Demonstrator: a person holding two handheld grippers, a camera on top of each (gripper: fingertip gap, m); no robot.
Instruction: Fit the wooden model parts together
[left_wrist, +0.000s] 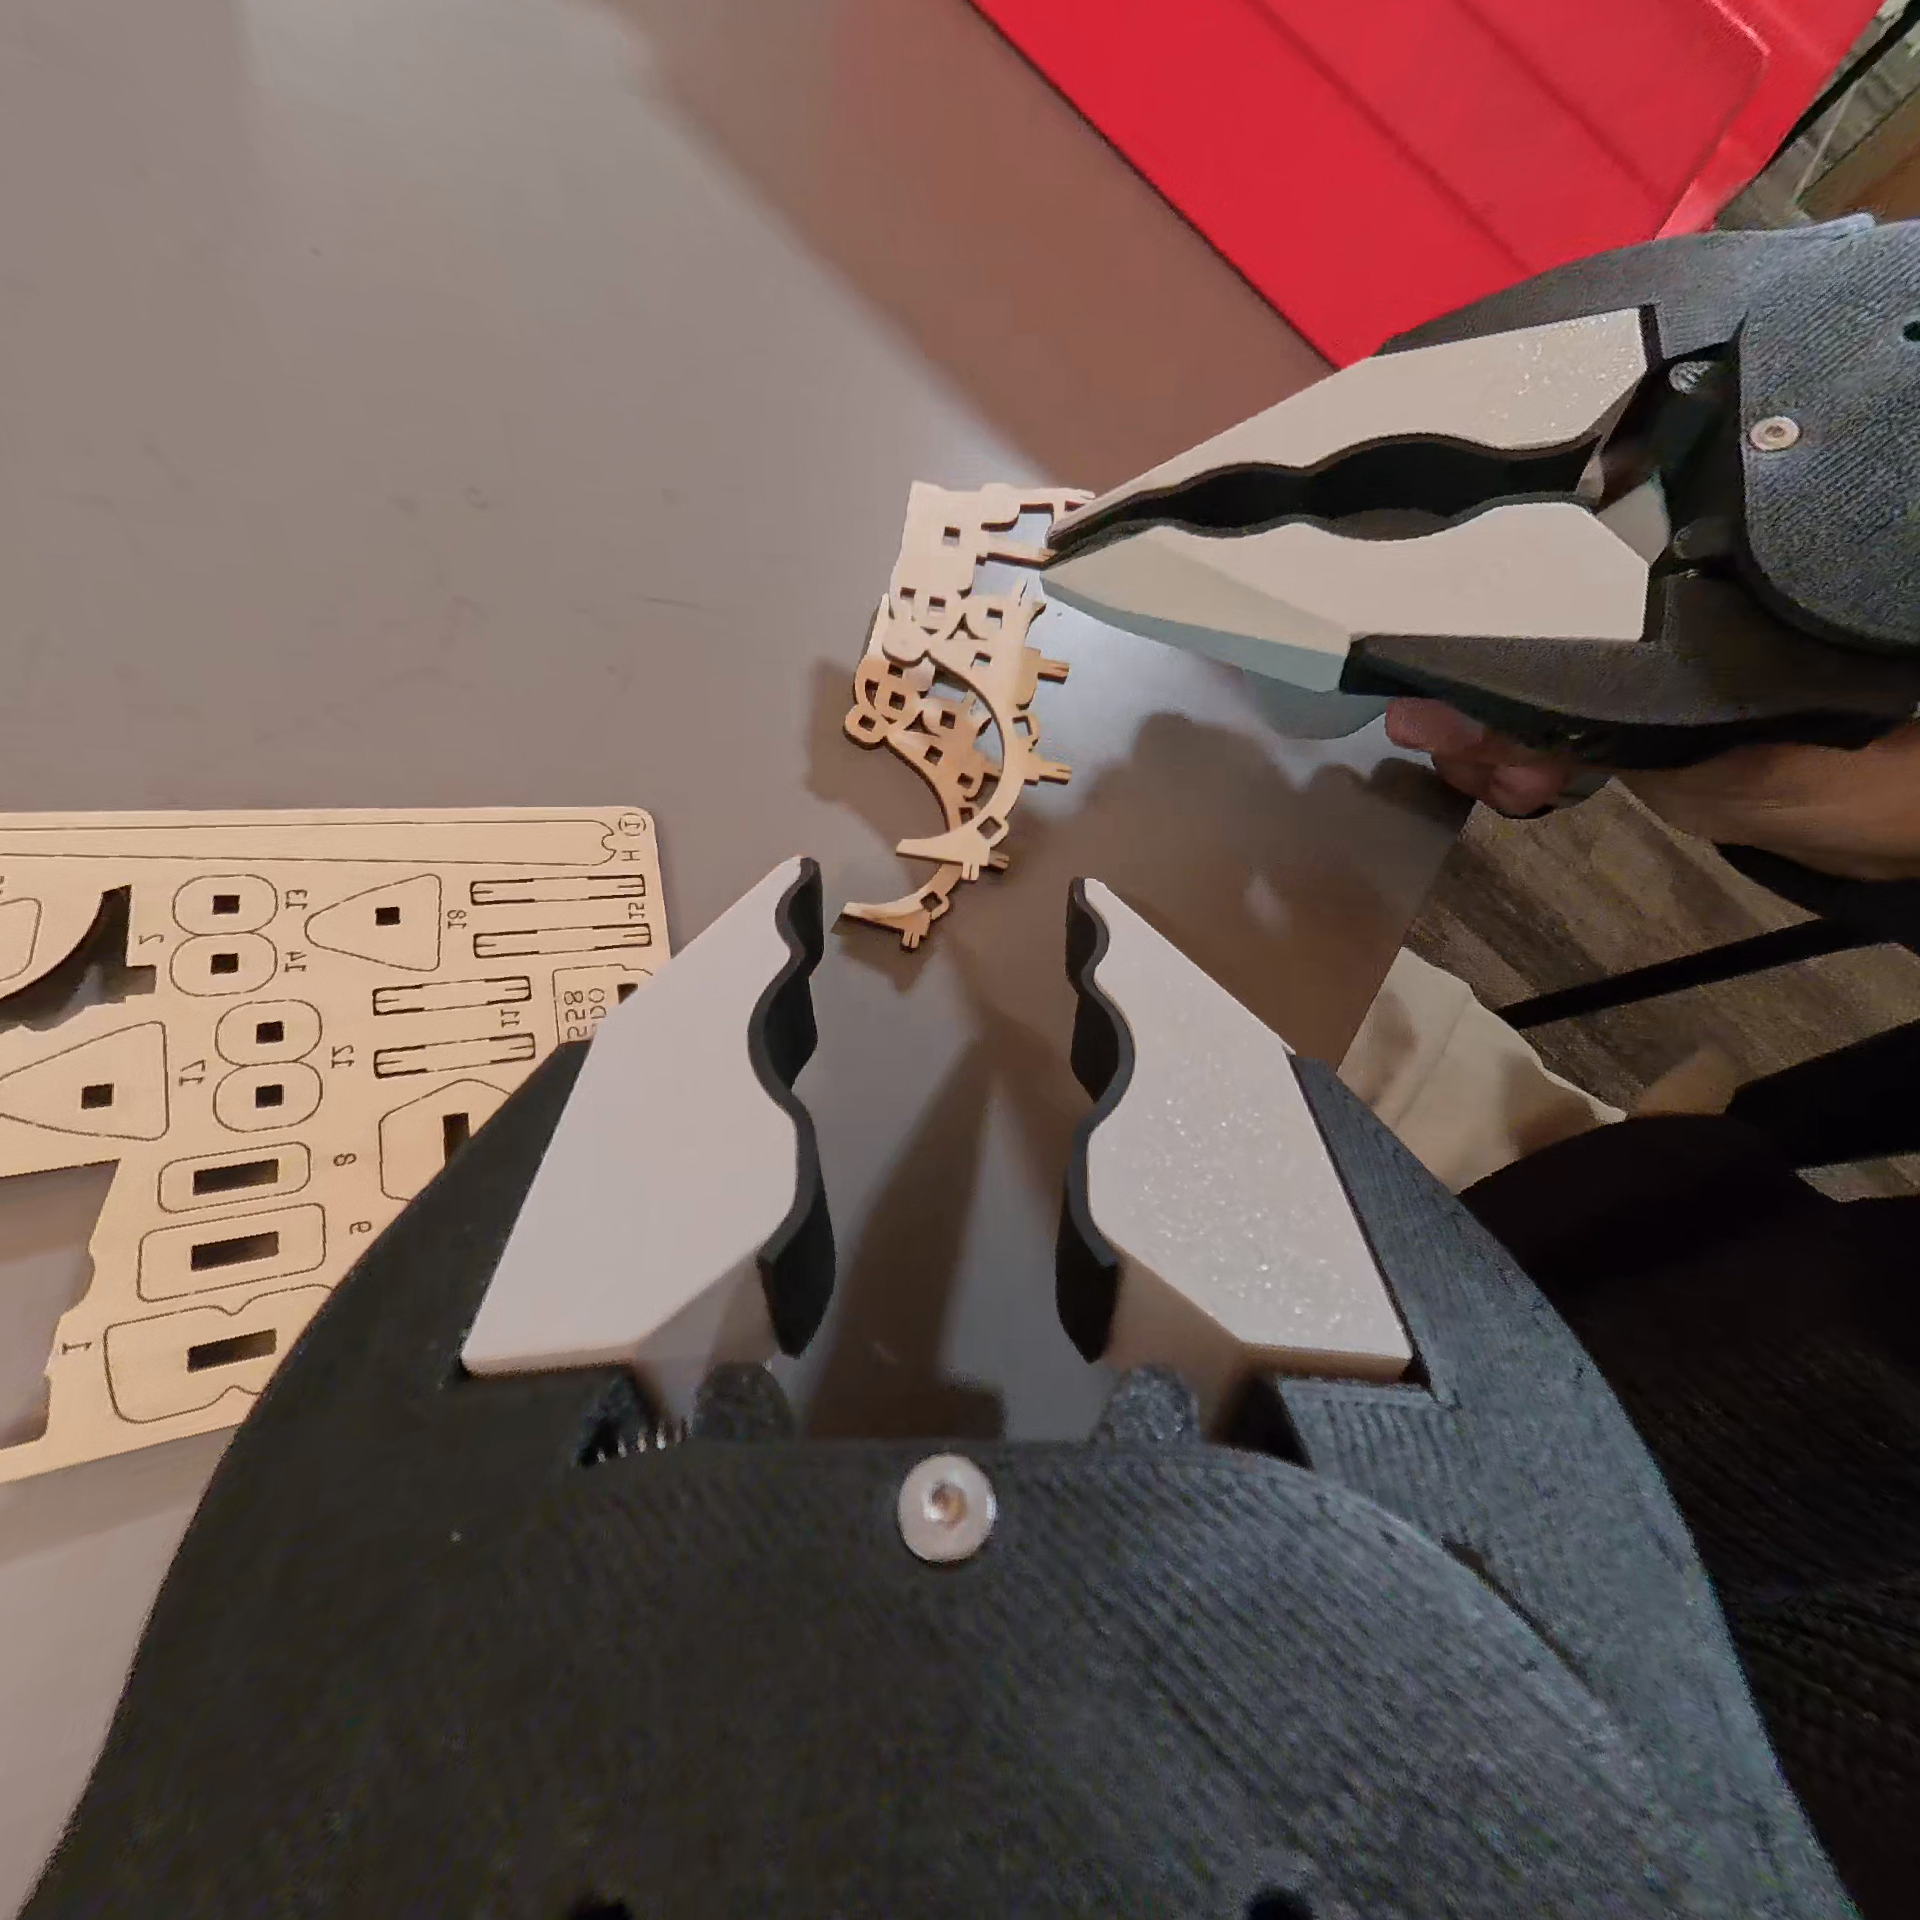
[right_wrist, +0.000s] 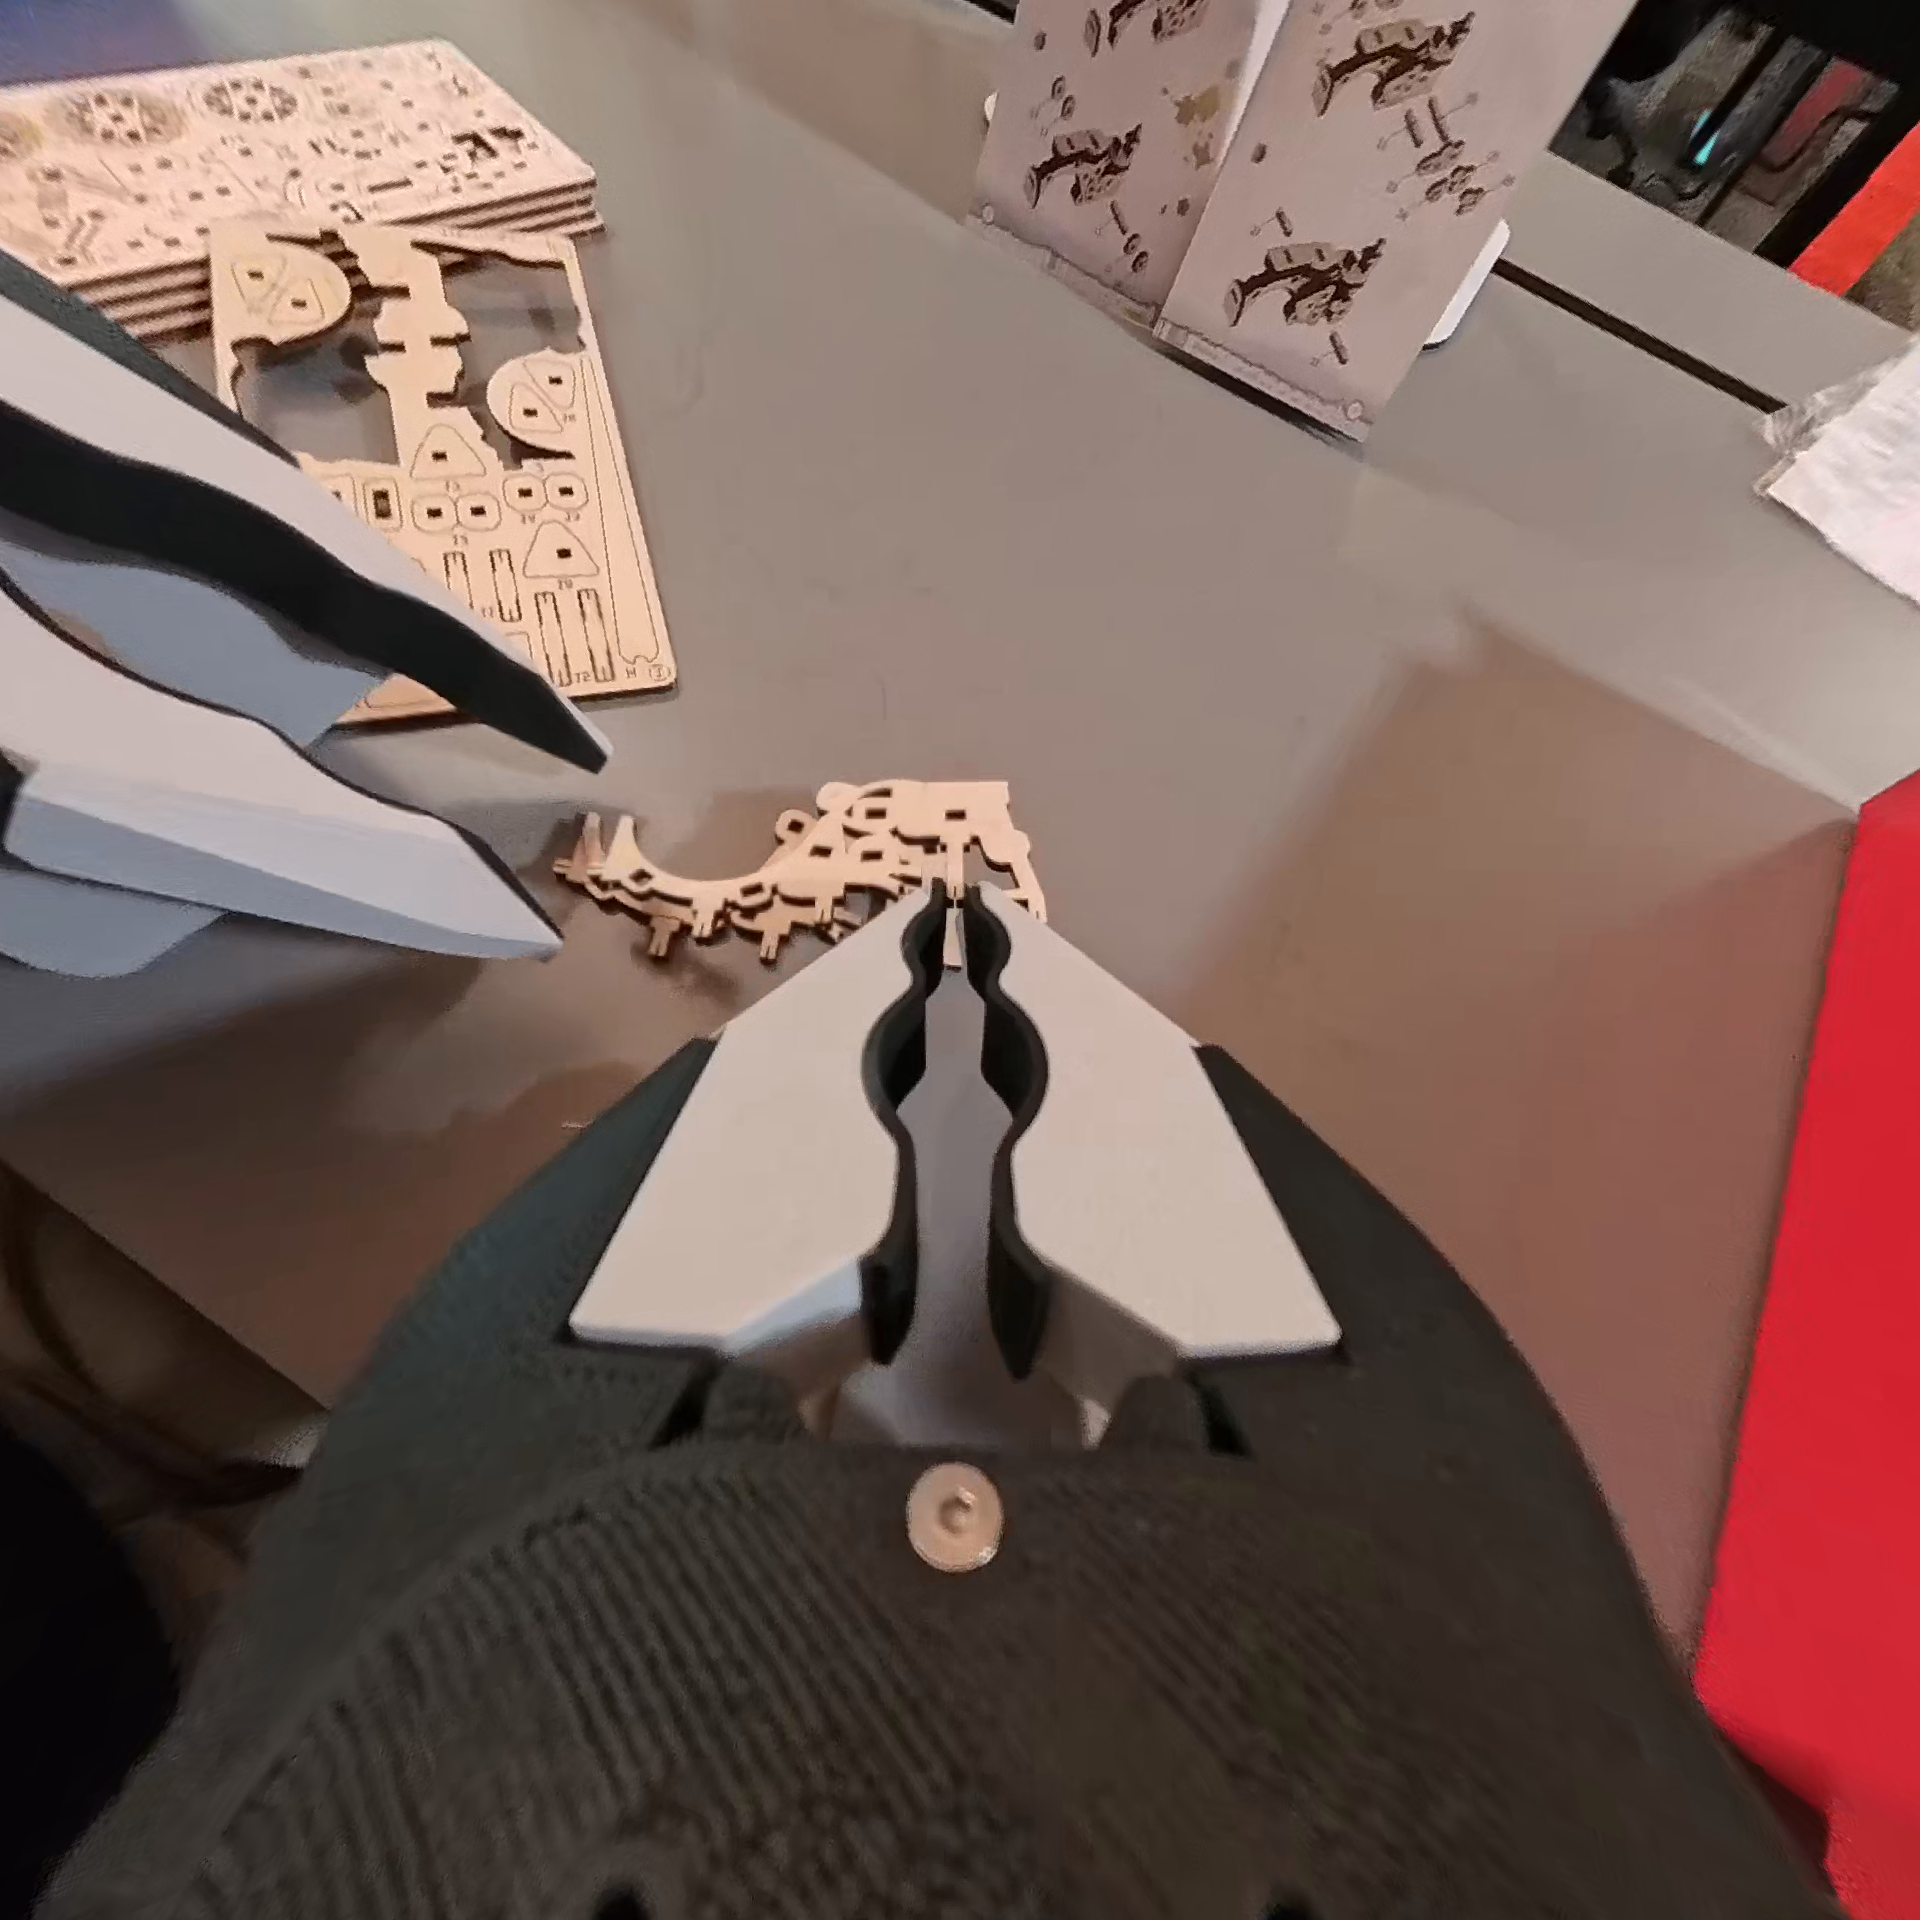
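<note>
On the tabletop (right_wrist: 1143, 623), our right tongs (right_wrist: 954, 902) pinch the model (right_wrist: 831, 862) steady; left tongs (left_wrist: 945, 904) wait wide apart.

Mid-frame on the table (right_wrist: 1143, 540), the wooden assembly (right_wrist: 831, 862) lies right of the part sheet (right_wrist: 436, 436); stacked sheets (right_wrist: 260, 156) upper left, instruction booklet (right_wrist: 1247, 208) upper right.

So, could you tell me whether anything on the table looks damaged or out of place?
Nothing stands out. The wooden assembly lies flat near the table edge, the right claw shut on a small tab there. The part sheet has holes where pieces were punched out, as expected.
</note>
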